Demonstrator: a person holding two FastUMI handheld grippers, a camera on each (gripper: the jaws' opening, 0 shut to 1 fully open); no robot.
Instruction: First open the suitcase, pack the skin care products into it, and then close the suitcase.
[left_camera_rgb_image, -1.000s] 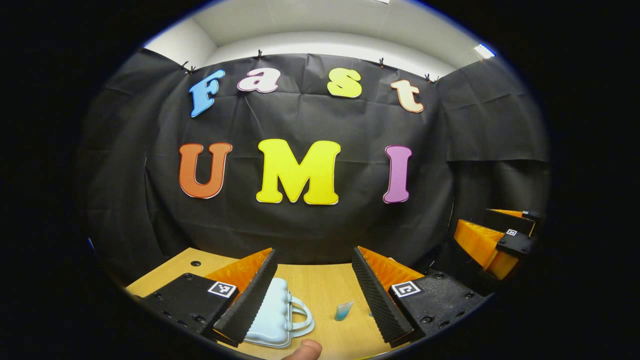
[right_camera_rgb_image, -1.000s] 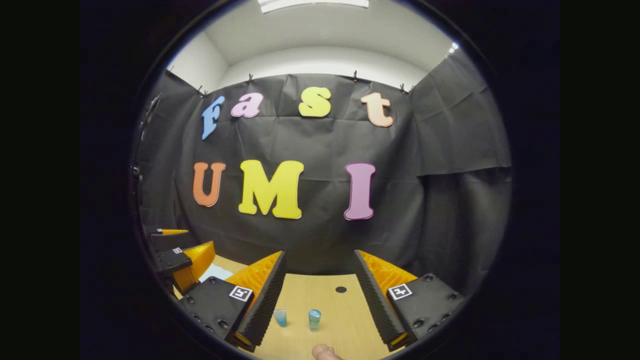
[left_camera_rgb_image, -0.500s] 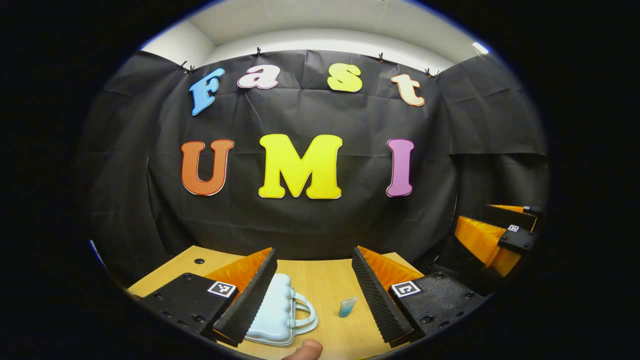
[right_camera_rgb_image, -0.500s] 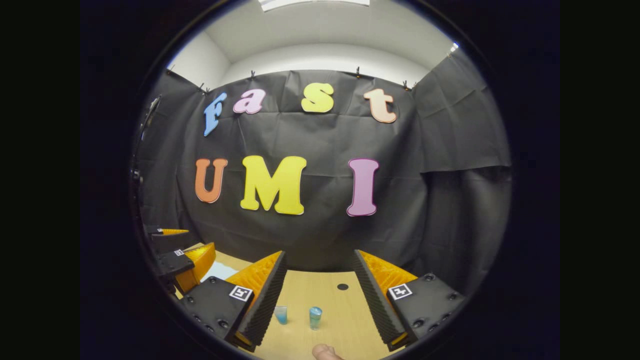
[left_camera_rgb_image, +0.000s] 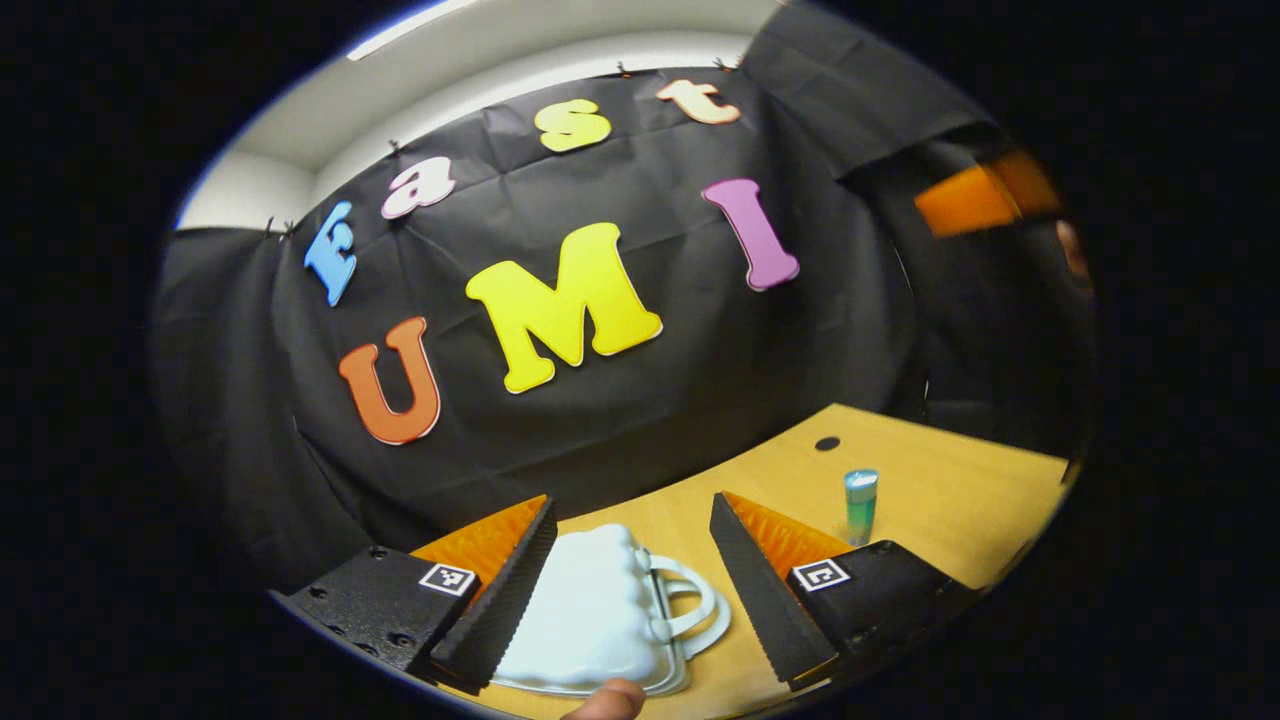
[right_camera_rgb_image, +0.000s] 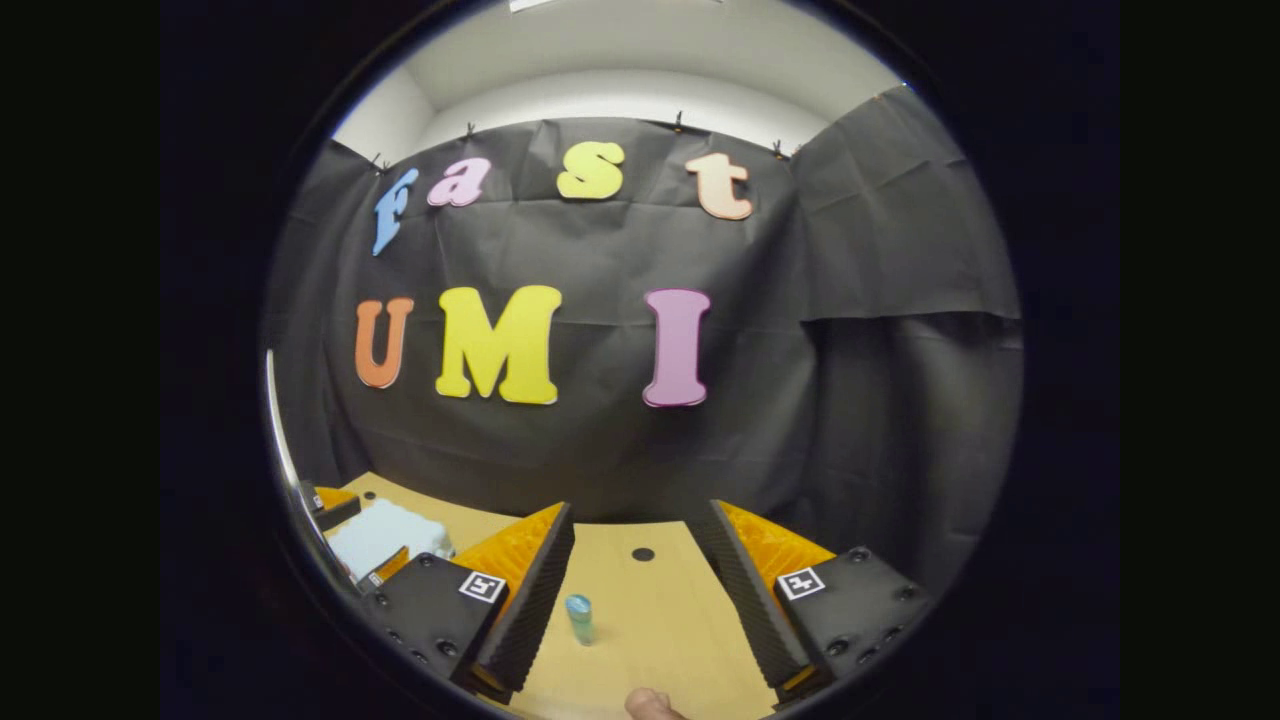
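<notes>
The left hand-held gripper (left_camera_rgb_image: 632, 570) hangs with its fingers apart over the closed pale-blue suitcase (left_camera_rgb_image: 590, 625), which lies on the counter (left_camera_rgb_image: 950, 500) between and below them, handle toward the right finger. Beyond that finger stands a small bottle (left_camera_rgb_image: 860, 505). The right hand-held gripper (right_camera_rgb_image: 640, 580), fingers apart, has the bottle (right_camera_rgb_image: 579, 618) upright just beside its left finger; the suitcase (right_camera_rgb_image: 380, 535) lies farther left.

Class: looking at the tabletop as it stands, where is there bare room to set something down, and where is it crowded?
Bare wood lies between the suitcase handle and the bottle, and past the bottle around the table hole. It is crowded at the suitcase, between the left tongs.
</notes>
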